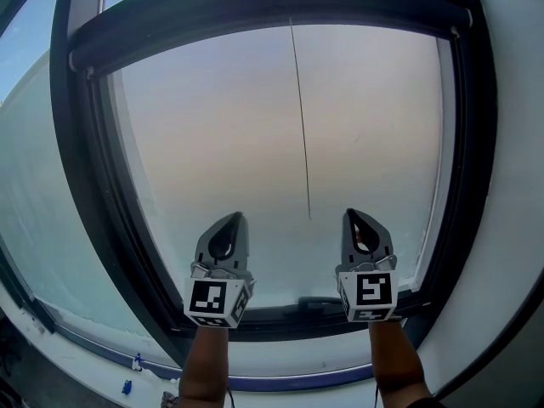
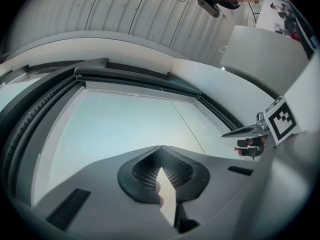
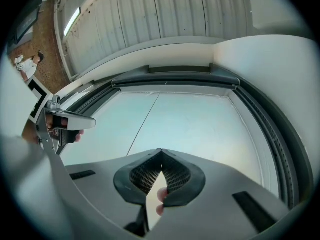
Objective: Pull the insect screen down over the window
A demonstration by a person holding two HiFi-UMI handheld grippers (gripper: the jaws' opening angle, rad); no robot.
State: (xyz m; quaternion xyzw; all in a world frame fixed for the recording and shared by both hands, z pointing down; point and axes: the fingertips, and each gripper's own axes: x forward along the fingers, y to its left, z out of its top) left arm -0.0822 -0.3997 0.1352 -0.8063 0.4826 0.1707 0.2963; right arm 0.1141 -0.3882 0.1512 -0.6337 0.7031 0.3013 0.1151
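A dark-framed window (image 1: 85, 185) fills the head view, and its pane is uncovered. A dark bar (image 1: 272, 11) runs across its top. From the bar a thin cord (image 1: 302, 126) hangs down the middle of the pane and ends between my two grippers. My left gripper (image 1: 235, 218) and right gripper (image 1: 350, 213) are raised side by side in front of the lower pane. Both are shut and hold nothing, and neither touches the cord. The left gripper view shows shut jaws (image 2: 161, 148), the bar (image 2: 135, 76) and the cord (image 2: 187, 121). The right gripper view shows shut jaws (image 3: 161, 150) and the cord (image 3: 145, 124).
A dark handle (image 1: 327, 303) lies on the window's bottom rail between the grippers. A white wall (image 1: 510, 228) borders the frame on the right. Below the sill at the lower left are small blue items (image 1: 127, 387). A corrugated ceiling (image 3: 165, 14) is overhead.
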